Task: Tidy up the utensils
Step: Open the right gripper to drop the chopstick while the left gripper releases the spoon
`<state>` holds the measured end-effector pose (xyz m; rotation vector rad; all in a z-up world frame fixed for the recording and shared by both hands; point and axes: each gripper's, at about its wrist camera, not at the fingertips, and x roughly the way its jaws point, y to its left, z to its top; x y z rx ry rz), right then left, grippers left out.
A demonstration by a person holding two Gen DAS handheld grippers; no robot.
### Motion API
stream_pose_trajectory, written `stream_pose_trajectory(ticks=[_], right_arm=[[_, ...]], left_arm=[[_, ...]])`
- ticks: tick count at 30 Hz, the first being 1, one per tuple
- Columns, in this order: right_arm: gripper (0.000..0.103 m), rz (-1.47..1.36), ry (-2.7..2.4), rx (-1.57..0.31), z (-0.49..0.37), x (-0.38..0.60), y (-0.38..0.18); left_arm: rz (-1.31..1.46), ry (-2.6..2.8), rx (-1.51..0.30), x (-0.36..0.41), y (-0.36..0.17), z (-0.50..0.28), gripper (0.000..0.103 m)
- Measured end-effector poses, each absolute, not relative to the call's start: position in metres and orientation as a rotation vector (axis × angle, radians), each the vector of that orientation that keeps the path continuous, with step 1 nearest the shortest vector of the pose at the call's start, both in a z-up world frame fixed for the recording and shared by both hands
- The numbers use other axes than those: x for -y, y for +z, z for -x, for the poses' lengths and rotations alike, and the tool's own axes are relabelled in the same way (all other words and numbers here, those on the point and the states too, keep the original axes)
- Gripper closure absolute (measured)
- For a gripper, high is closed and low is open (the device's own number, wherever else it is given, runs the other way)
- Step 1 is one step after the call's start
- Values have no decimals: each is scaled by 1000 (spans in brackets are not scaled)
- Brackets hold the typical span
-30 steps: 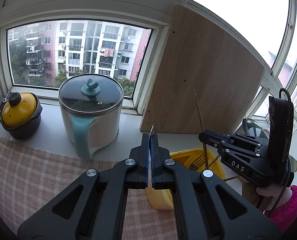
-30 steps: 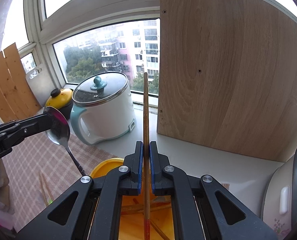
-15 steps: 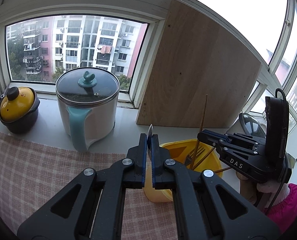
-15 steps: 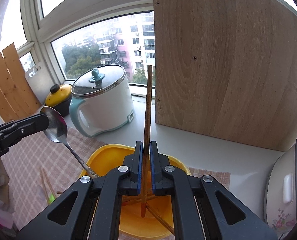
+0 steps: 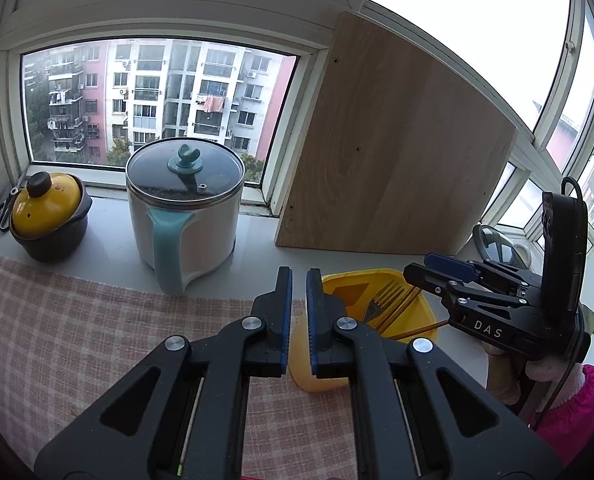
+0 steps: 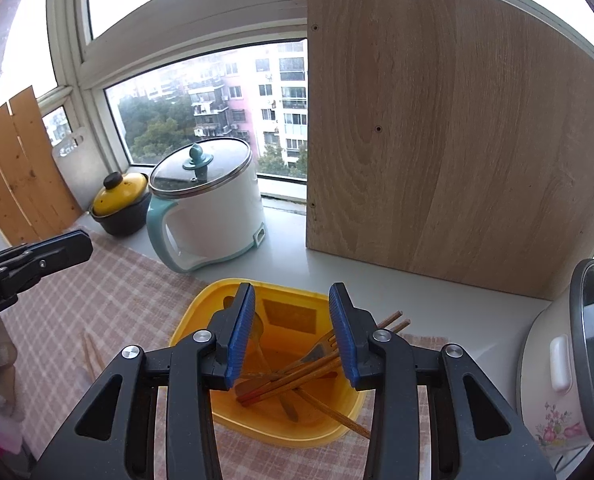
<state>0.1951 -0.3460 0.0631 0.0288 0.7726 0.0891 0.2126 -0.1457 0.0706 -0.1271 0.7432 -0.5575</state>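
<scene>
Utensils (image 6: 297,372) are seen piled in the yellow tub (image 6: 201,312) on the checked cloth (image 6: 129,296), partly masked by the right gripper (image 6: 292,334), whose jaws have just been opening and are held apart and empty above the tub; a fork (image 6: 321,344), chopsticks and what may be a spoon can be made out, the rest being blurred through the plastic. Left gripper (image 5: 299,318) is angled downward beside the tub with only a narrow slit between its blue pads and nothing gripped, while further back a white electric pot (image 5: 185,216), a yellow-lidded casserole (image 5: 47,212) and a wooden board (image 5: 389,148) are ranged along the sill.
</scene>
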Motion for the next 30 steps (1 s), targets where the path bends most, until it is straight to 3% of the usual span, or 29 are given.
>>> stream_pose_trajectory(ticks=[6,8,11,17,21,24,25,30], right_arm=[[65,-22,89,-764,-184,340,68],[59,-19,86,-758,-181,338,70],[42,-21,81,-742,-176,335,73],[40,-10,79,-719,-168,325,82],[25,8,69,-701,-163,316,87],[24,31,75,-689,-160,309,88],[24,37,78,-691,-160,307,88],[24,39,93,-700,-157,298,88]], left_arm=[[120,-551,-733,139,75,-201,99],[117,-549,-729,136,77,-197,99],[110,-542,-723,131,80,-191,99],[87,-517,-698,118,88,-179,99],[77,-495,-683,108,94,-172,97],[82,-482,-667,100,95,-167,65],[83,-476,-661,96,96,-165,61],[83,-445,-680,75,90,-162,61]])
